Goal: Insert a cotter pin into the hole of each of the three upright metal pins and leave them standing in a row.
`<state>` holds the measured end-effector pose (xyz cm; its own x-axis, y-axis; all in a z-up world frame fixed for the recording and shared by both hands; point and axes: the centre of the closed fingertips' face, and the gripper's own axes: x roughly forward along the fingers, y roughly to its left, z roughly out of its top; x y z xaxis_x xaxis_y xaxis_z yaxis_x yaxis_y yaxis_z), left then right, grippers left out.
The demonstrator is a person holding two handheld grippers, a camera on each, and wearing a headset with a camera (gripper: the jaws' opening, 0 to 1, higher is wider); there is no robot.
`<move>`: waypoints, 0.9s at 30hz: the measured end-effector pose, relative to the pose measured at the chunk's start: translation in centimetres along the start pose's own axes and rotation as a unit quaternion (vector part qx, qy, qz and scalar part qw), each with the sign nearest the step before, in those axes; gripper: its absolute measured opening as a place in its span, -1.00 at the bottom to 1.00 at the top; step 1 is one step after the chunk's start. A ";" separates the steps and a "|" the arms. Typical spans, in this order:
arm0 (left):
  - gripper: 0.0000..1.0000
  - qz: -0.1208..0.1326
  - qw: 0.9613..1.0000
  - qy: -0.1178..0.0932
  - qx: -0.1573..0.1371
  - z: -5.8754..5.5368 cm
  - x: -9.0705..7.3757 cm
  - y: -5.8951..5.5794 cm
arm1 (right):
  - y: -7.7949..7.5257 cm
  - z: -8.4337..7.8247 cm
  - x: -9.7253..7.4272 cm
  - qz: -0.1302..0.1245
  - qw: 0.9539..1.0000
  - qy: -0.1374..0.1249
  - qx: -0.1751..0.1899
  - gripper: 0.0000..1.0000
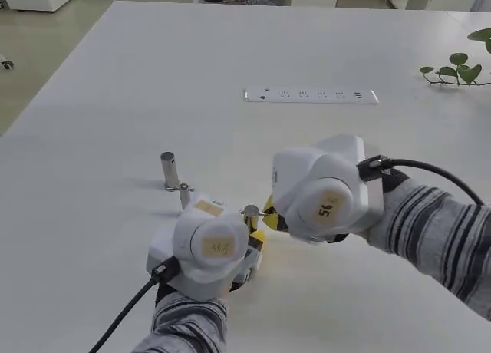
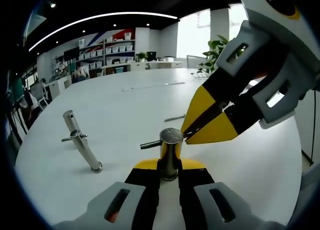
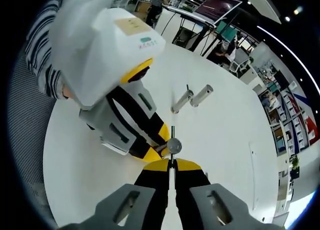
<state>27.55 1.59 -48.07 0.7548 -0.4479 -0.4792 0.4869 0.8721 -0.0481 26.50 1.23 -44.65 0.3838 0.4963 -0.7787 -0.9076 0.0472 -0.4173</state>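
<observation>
We hold the left gripper (image 2: 170, 166) clenched around the lower shaft of an upright metal pin (image 2: 170, 140) on the white workbench (image 1: 115, 100). The right gripper (image 3: 172, 165) meets it from the side, its jaws pinched on a cotter pin (image 2: 150, 144) whose tip pokes out through the pin's hole. Just to the left stand a near pin (image 1: 184, 199), which carries its own cotter, and a far pin (image 1: 169, 170). A power strip (image 1: 311, 96) lies well beyond.
</observation>
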 end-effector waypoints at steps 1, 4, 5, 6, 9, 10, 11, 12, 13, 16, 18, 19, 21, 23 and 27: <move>-0.81 0.000 1.000 0.000 0.000 0.0 0.0 0.0 | 0.0 0.1 0.0 0.000 1.000 0.000 0.000 -1.00; -0.81 0.002 1.000 0.001 -0.001 0.0 0.0 0.0 | 0.0 0.4 0.1 0.000 1.000 -0.002 -0.001 -1.00; -0.81 0.003 1.000 0.002 -0.004 0.0 0.0 0.0 | 0.0 0.4 0.1 0.000 1.000 -0.003 -0.003 -1.00; -0.81 0.003 1.000 0.002 -0.005 0.0 0.0 0.0 | 0.0 0.5 0.2 0.000 1.000 -0.004 -0.003 -1.00; -0.81 0.005 1.000 0.001 -0.011 0.0 0.0 0.0 | 0.0 0.5 0.1 0.001 1.000 -0.004 -0.003 -1.00; -0.81 0.006 1.000 0.001 -0.012 0.0 0.0 0.0 | -0.1 0.5 0.1 0.000 1.000 -0.004 -0.001 -1.00; -0.81 0.006 1.000 0.001 -0.012 0.0 0.0 0.0 | -0.1 0.5 0.1 0.000 1.000 -0.006 0.002 -1.00; -0.81 0.006 1.000 0.002 -0.011 0.0 0.0 0.0 | -0.1 0.5 0.0 -0.001 1.000 -0.007 0.007 -1.00; -0.81 0.006 1.000 0.002 -0.011 -0.1 0.0 0.0 | -0.1 0.6 -0.1 0.001 1.000 -0.008 0.007 -1.00; -0.81 0.006 1.000 0.002 -0.013 -0.1 0.0 0.0 | 0.0 0.9 -0.3 0.001 1.000 -0.016 0.015 -0.94; -0.81 0.007 1.000 0.002 -0.013 -0.1 0.0 0.0 | 0.1 0.9 -0.4 0.000 1.000 -0.017 0.013 -0.94; -0.81 0.007 1.000 0.002 -0.013 -0.1 0.0 0.0 | 0.0 0.8 -0.5 -0.001 1.000 -0.016 0.013 -0.94; -0.81 0.007 1.000 0.002 -0.014 -0.1 0.0 0.0 | 0.0 0.7 -0.6 -0.001 1.000 -0.014 0.014 -0.95; -0.81 0.007 1.000 0.002 -0.015 -0.1 0.0 0.0 | -0.2 0.4 -0.7 -0.007 1.000 -0.011 0.022 -1.00; -0.81 0.007 1.000 0.002 -0.013 -0.1 0.0 0.1 | 0.0 0.2 -0.7 -0.005 1.000 -0.009 0.024 -1.00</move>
<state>27.55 1.65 -48.18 0.7592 -0.4350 -0.4842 0.4653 0.8829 -0.0636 26.22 1.05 -44.05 0.3900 0.5119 -0.7654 -0.9111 0.0943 -0.4011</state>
